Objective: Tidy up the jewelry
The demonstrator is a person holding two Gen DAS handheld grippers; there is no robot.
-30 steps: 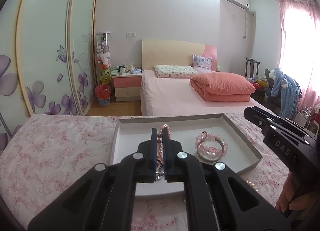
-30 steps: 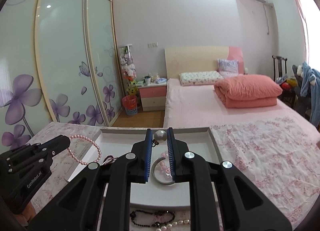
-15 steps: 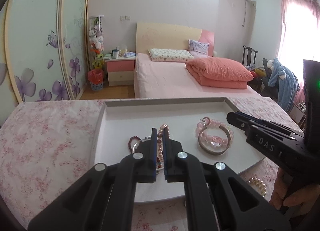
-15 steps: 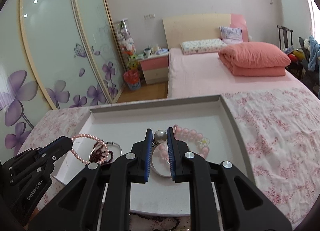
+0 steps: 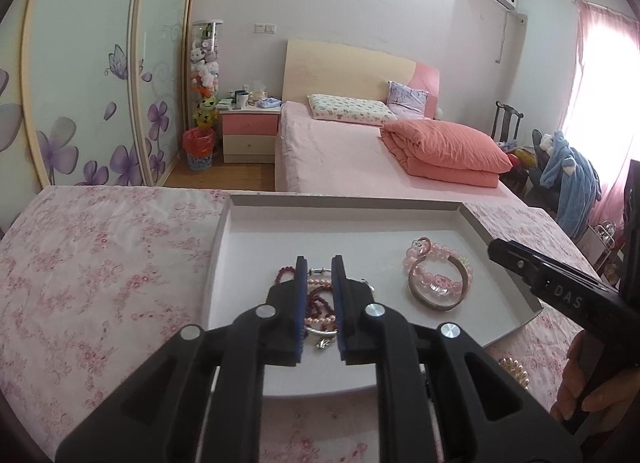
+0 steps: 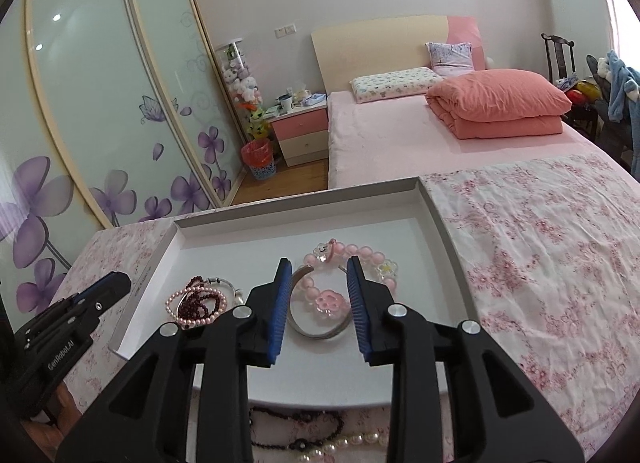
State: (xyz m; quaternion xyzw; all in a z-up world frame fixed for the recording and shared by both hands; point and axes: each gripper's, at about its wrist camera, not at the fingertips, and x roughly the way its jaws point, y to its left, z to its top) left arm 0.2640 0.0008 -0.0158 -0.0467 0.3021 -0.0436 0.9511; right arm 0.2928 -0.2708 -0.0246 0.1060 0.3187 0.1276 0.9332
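A shallow white tray (image 5: 224,231) (image 6: 436,223) lies on the floral cloth. My left gripper (image 5: 319,275) hangs low over its left part, jaws opening a little. Under it a pink pearl bracelet (image 6: 176,311), dark red beads (image 6: 200,303) and a thin silver bangle (image 5: 320,271) lie in a heap, and the pads are off them. My right gripper (image 6: 318,275) is over the tray's right part, jaws opening wider. A pink bead bracelet (image 6: 360,253) and a wide silver bangle (image 6: 316,329) rest on the tray floor below, free of its pads.
A dark bead string (image 6: 296,427) and white pearls (image 6: 352,443) (image 5: 514,371) lie on the cloth at the tray's near edge. A person's hand (image 5: 580,387) holds the right gripper. The floral cloth (image 6: 540,263) spreads on both sides, with a bed beyond.
Both grippers sank toward the tray and their jaws parted. The pearl bracelet left the left jaws and lies in the tray. The silver bangle's ball end is out of the right jaws.
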